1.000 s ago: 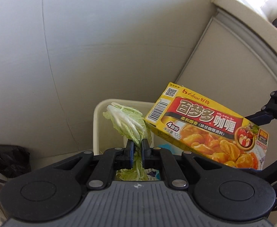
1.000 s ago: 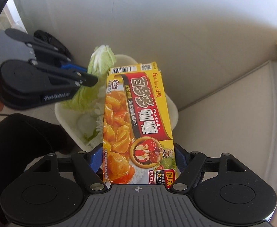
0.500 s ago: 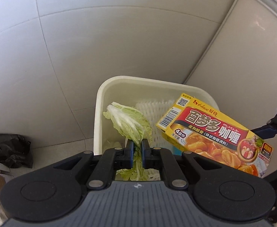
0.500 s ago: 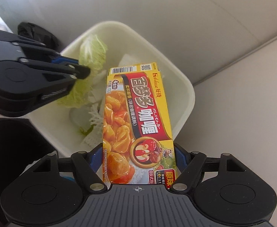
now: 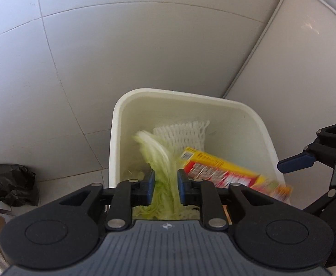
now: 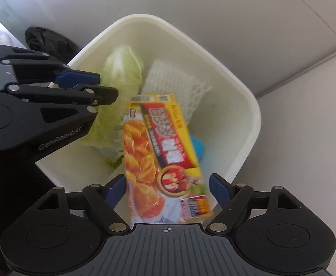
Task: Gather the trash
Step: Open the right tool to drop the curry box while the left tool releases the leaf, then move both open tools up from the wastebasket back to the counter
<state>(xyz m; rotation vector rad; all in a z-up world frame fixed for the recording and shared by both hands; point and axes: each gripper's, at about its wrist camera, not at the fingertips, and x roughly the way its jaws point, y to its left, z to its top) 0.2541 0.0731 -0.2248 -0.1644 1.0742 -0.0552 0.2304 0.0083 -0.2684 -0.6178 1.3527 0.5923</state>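
Note:
Both grippers hang over a white trash bin point(image 5: 168, 92), whose rim point(image 6: 248, 96) also shows in the right wrist view. My left gripper point(image 5: 165, 185) has its jaws opening. A pale green cabbage leaf point(image 5: 161, 156) streaks down between them, blurred and loose from the pads. My right gripper point(image 6: 168, 189) points straight down with its jaws opening. The yellow-and-red curry box point(image 6: 158, 151) drops between them, blurred, with a gap beside the right pad. From the left wrist the same box point(image 5: 223, 172) tilts into the bin.
A white foam net point(image 5: 181, 133) and something blue point(image 6: 197, 147) lie in the bin. A crumpled black bag point(image 5: 9, 184) sits on the tiled floor left of it. A pale wall and a cabinet panel point(image 5: 294, 87) stand behind and to the right.
Both grippers sank closer over the bin. Their jaws have parted, and the cabbage leaf and the curry box, held firmly before, now slide downward in a blur.

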